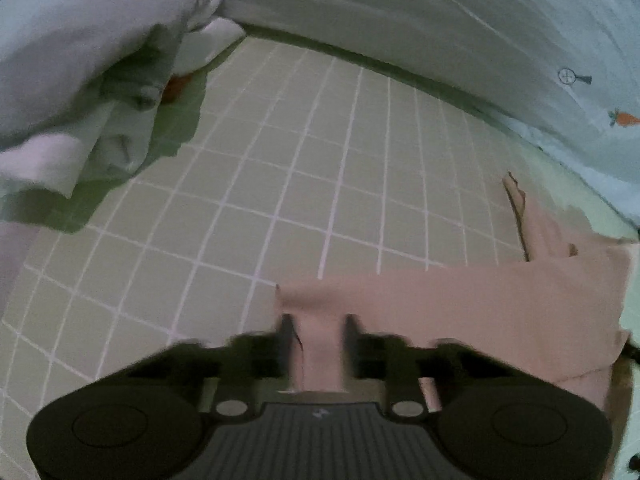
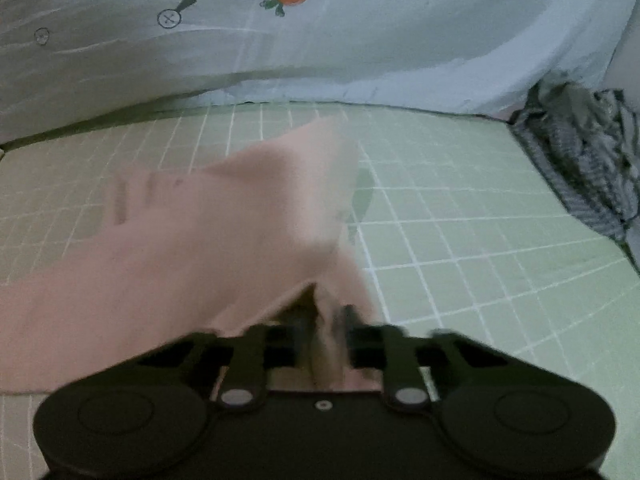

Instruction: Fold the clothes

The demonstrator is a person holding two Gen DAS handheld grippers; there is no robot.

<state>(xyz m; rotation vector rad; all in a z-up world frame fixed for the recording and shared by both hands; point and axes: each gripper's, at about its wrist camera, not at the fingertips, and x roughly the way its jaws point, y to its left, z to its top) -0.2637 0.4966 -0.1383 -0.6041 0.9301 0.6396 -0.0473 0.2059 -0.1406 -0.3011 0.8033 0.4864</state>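
Left wrist view: the left tongs [image 1: 316, 330] are closed on a strip of the pink cloth [image 1: 460, 304], which runs up between the two fingers. The rest of the cloth spreads away to the right of the tongs, low over the green grid mat [image 1: 280, 152]. A pinch at the edge like this serves, by judgement, to carry one side of the garment while the other tongs carry the opposite side. Ahead and to the left of the tongs lies a heap of white clothes [image 1: 80, 80], well apart from the pink cloth. A pale printed sheet [image 1: 440, 32] borders the far side of the mat.

Hard to make out: the fingers are blurred, so the exact pad contact is not sharp. A small reddish patch under the white heap cannot be identified. The cloth's right end is cut off by the frame.

Right wrist view: the right tongs [image 2: 326, 328] are closed on another edge of the pink cloth [image 2: 200, 240]. From the grip the cloth lifts ahead and to the left, raised off the mat [image 2: 480, 208] and tented. Holding it raised keeps the fabric spread for a fold, by judgement. Ahead and far right sits a dark striped bundle [image 2: 580, 160].

Hidden: the cloth covers the mat to the left of the tongs. Motion blur hides any seams.
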